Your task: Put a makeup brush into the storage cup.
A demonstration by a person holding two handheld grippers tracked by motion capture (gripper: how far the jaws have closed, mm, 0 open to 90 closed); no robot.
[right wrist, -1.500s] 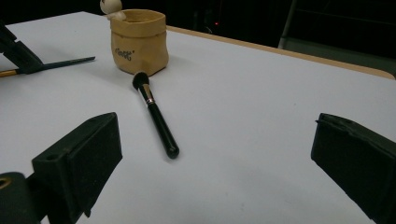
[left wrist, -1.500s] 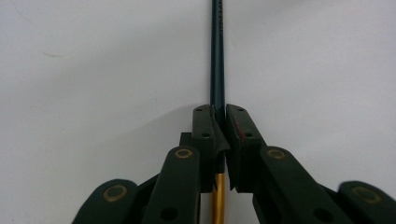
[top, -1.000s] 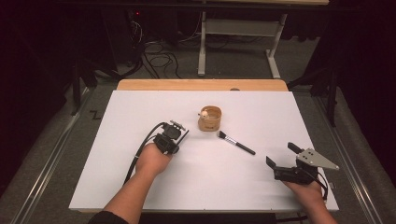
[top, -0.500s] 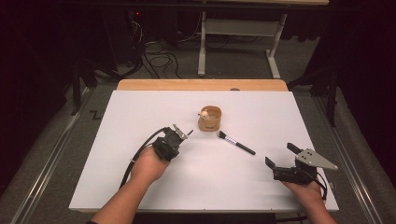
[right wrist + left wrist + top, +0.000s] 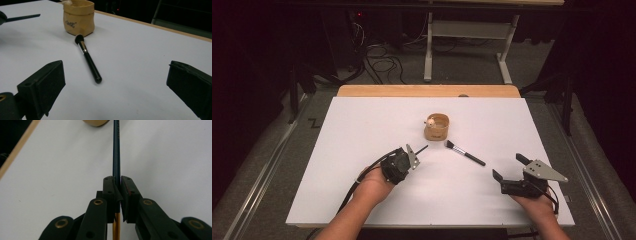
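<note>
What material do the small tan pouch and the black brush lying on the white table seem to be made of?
The small tan pouch looks like soft kraft paper or washable paper fabric: matte, creased, with a rolled rim and printed lettering. The black brush appears to have a glossy plastic or lacquered wooden handle, a shiny metal ferrule and dark bristles. The white table looks matte.

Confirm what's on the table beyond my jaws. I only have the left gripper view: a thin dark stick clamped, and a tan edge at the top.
Observer: That tan edge is a small tan pouch, standing open near the middle of the white table.
Operator: Anything else loose?
Observer: A black makeup brush lies flat beside the pouch, bristles toward it.
Operator: Where's the other gripper?
Observer: The right gripper sits at the near right of the table, jaws wide open, nothing between them, facing the brush.
Operator: And my stick?
Observer: In the high view, the thin dark stick pokes out of the left gripper toward the pouch.
</note>
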